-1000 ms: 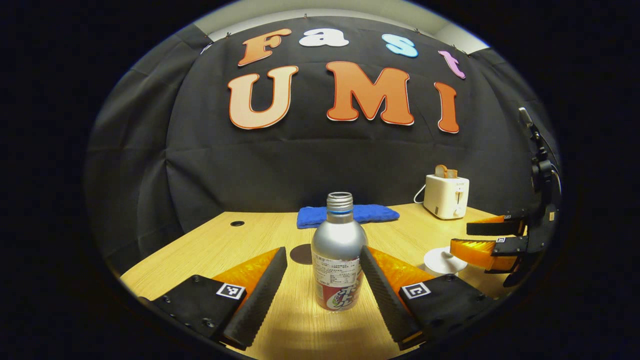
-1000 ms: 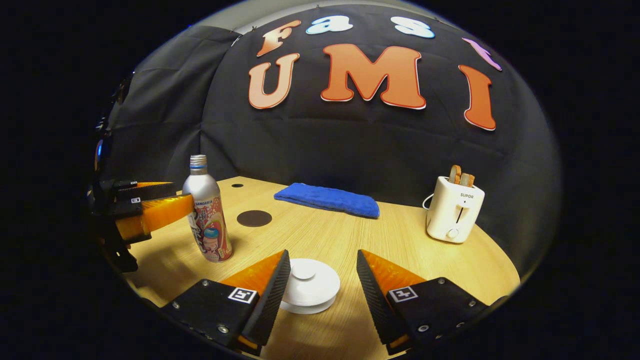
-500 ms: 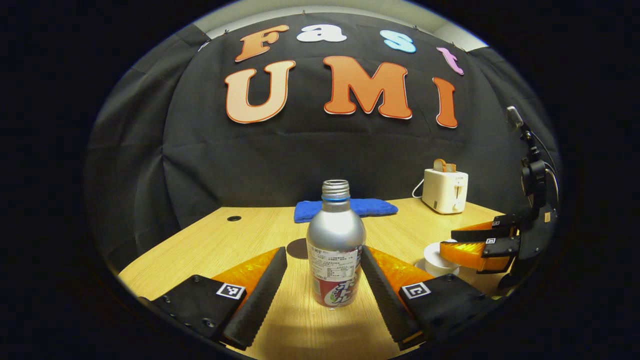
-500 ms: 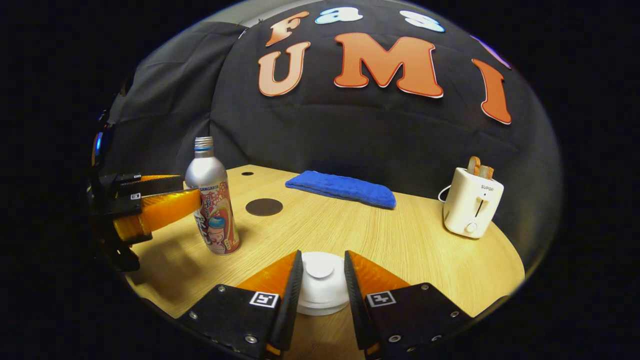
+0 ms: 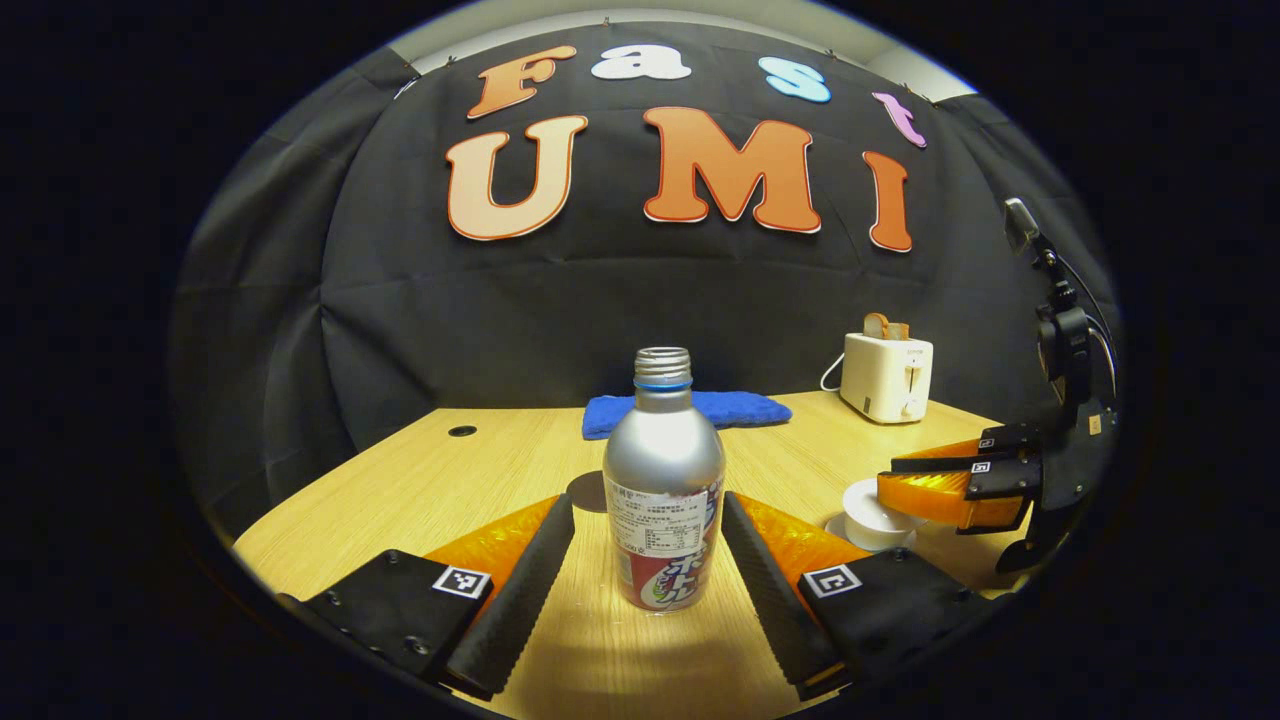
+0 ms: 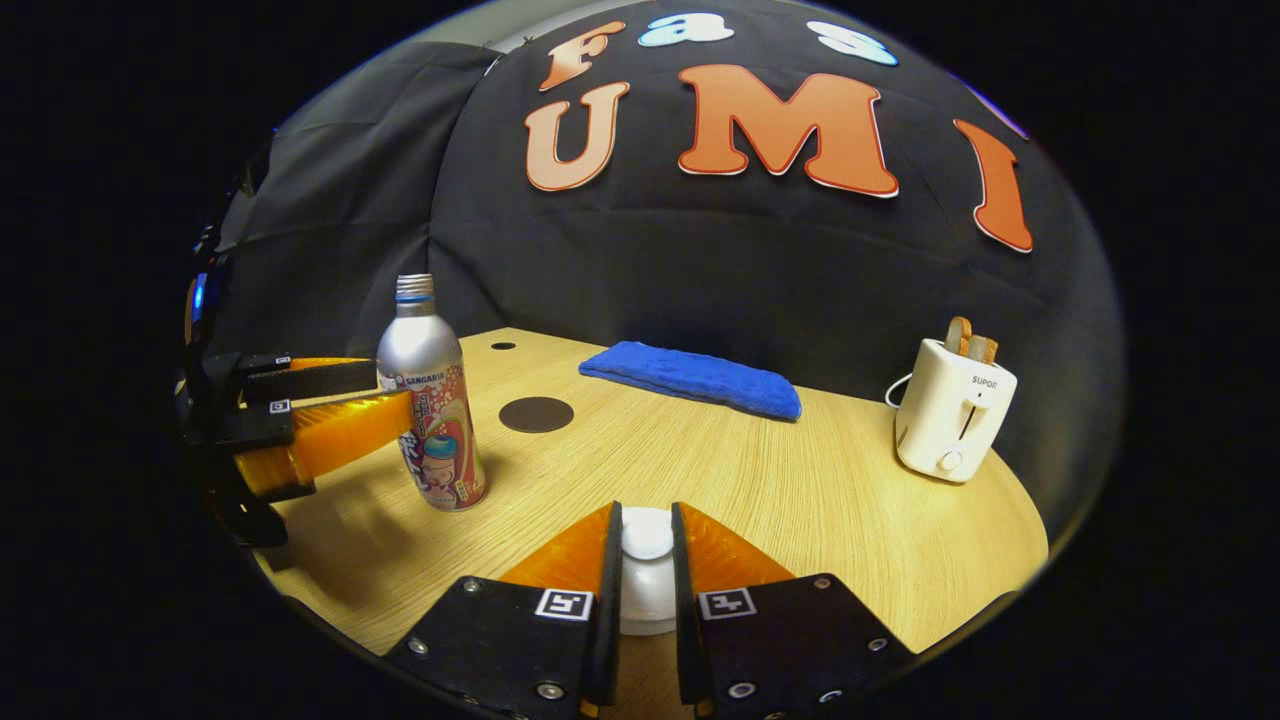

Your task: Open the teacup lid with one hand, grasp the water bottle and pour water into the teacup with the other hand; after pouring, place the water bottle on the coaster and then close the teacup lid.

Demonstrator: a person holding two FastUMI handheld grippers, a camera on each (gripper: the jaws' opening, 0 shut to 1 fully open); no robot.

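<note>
A silver water bottle (image 5: 663, 490) with no cap stands upright on the wooden table (image 6: 820, 500). My left gripper (image 5: 648, 502) is open, one finger on each side of the bottle's lower body. In the right gripper view the bottle (image 6: 432, 400) stands at the left, with the left gripper (image 6: 392, 392) around it. My right gripper (image 6: 646, 514) is shut on the knob of the white teacup lid (image 6: 647, 590), which rests on the cup. The left gripper view shows the teacup (image 5: 868, 515) at the right, with the right gripper (image 5: 888, 478) on top of it. A dark round coaster (image 6: 536, 414) lies beyond the bottle.
A folded blue cloth (image 6: 693, 378) lies at the back of the table. A white toaster (image 6: 953, 415) with bread in it stands at the back right. A small round hole (image 5: 462, 431) is in the table's far left corner.
My right gripper has lowered and shut its fingers on the lid's knob. My left gripper has edged closer around the bottle and stays open.
</note>
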